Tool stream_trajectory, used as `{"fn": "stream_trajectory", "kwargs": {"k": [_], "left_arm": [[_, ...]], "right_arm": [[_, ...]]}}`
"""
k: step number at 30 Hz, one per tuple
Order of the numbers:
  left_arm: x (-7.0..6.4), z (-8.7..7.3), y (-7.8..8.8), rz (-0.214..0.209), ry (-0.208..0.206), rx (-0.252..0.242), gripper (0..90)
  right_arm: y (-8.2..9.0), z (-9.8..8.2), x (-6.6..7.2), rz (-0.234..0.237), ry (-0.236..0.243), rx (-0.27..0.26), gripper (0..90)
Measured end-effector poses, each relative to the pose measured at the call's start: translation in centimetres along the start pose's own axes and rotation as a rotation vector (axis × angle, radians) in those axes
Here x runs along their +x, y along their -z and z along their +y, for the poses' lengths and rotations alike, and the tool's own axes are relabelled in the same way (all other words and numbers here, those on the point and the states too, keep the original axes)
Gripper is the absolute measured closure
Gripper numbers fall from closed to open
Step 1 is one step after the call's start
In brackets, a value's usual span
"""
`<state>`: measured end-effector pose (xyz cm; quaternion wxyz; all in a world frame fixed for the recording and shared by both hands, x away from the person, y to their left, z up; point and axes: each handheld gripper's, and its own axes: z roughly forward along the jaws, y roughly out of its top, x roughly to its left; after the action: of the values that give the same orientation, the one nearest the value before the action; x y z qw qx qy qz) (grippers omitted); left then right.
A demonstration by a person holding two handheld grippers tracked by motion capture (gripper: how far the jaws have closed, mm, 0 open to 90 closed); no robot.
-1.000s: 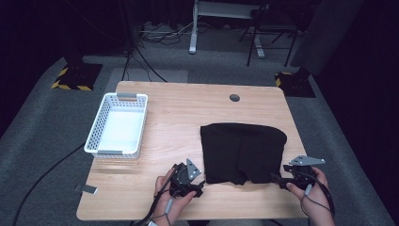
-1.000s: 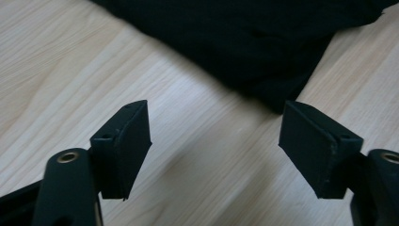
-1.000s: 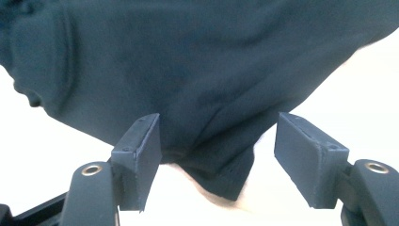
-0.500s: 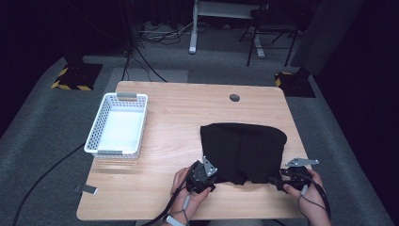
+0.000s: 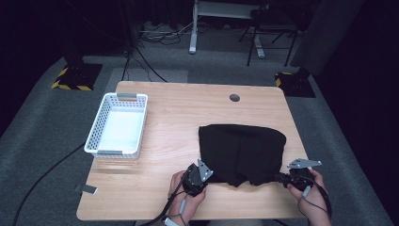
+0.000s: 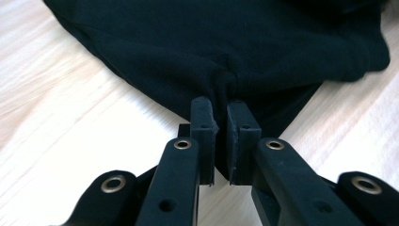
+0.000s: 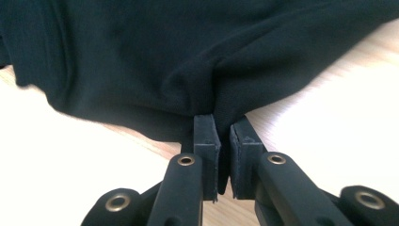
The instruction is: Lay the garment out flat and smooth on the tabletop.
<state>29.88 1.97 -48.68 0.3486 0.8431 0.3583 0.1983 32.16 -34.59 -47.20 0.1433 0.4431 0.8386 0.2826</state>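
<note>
We are pinching the folded black cloth garment (image 5: 242, 153) with both just-closed grippers, left (image 6: 220, 113) and right (image 7: 225, 126), beside the white plastic lattice basket (image 5: 96, 129) lying bare inside.

The folded garment (image 5: 242, 153) is plain black, on a light wood-grain table (image 5: 183, 108). At its ten o'clock sits a white lattice-walled basket (image 5: 99, 136); both grippers (image 5: 207, 176) are black.

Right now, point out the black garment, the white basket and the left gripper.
black garment (image 5: 242, 150), high view, middle of the folded cloth.
white basket (image 5: 95, 126), high view, its left wall.
left gripper (image 6: 221, 115), left gripper view, between its fingertips, pinching the garment's edge.
</note>
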Motion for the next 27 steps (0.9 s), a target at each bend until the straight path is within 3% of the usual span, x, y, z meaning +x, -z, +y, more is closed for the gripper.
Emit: {"fn": "stream_trajectory", "kwargs": {"k": [6,9,10,12,14,16,22,27], "left_arm": [[0.6,-1.6,2.9,0.034,0.004,-0.012,83.6],[0.6,-2.4,3.9,0.016,0.017,-0.01,83.4],[0.7,-2.6,4.1,0.008,0.022,-0.013,82.6],[0.8,-2.9,4.6,0.006,0.048,-0.036,69.1],[0.9,-2.9,4.9,-0.009,0.06,-0.061,52.5],[1.0,-2.9,5.2,-0.008,0.067,-0.063,45.3],[0.7,-3.0,5.2,0.066,0.128,-0.059,37.1],[0.2,-2.9,4.9,0.11,0.134,-0.064,34.4]], "right_arm": [[2.4,-0.9,-0.8,-0.05,-0.033,-0.023,84.7],[3.3,-2.1,-1.4,-0.045,-0.078,-0.028,83.5],[3.4,-2.4,-1.4,-0.038,-0.092,-0.03,77.4],[3.4,-2.8,-1.5,-0.021,-0.126,-0.041,56.5],[3.7,-3.1,-1.5,-0.027,-0.132,-0.055,50.0],[4.1,-3.3,-1.5,-0.025,-0.14,-0.077,45.6],[4.8,-3.5,-0.8,-0.022,-0.144,-0.086,43.5],[4.5,-3.7,-0.3,-0.013,-0.13,-0.09,41.7]]}}
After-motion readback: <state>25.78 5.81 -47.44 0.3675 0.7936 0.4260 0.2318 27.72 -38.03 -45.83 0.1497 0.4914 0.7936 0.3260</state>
